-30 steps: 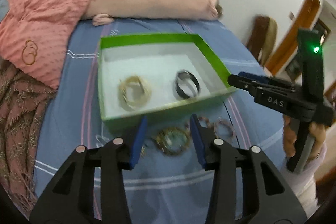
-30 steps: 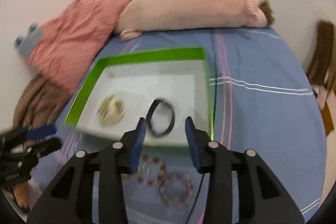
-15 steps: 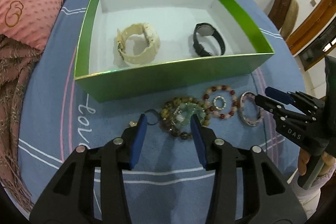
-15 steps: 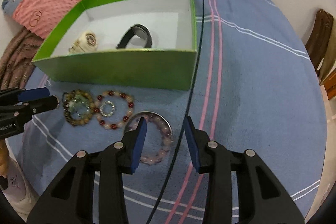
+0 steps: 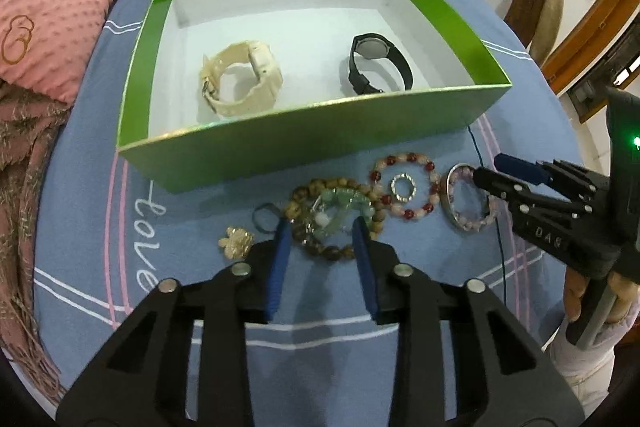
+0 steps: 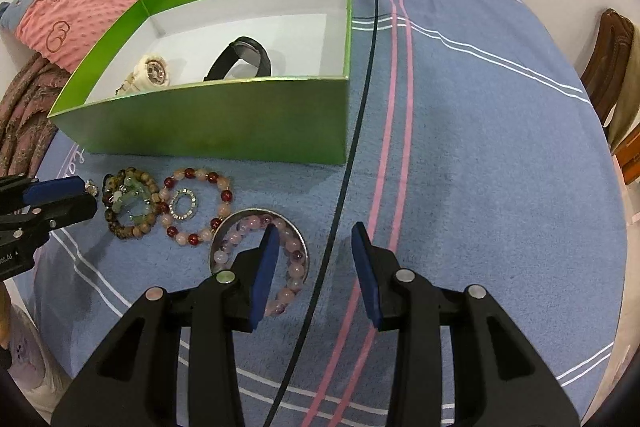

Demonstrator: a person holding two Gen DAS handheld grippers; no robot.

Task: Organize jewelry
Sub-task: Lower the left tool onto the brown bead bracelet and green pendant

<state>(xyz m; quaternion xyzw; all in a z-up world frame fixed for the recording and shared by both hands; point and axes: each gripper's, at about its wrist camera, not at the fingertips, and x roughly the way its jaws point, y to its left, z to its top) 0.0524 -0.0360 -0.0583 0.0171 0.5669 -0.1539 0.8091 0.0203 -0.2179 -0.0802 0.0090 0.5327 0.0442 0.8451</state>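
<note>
Here my left gripper (image 5: 320,227) sits spread over the bead bracelets (image 5: 334,217), and my right gripper (image 6: 314,237), also spread, straddles the pink bracelet (image 6: 260,247).

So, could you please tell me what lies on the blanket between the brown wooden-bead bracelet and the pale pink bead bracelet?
The red-and-cream bead bracelet with a small sparkly ring inside it lies between the brown wooden-bead bracelet and the pale pink bead bracelet; both views show it.
</note>
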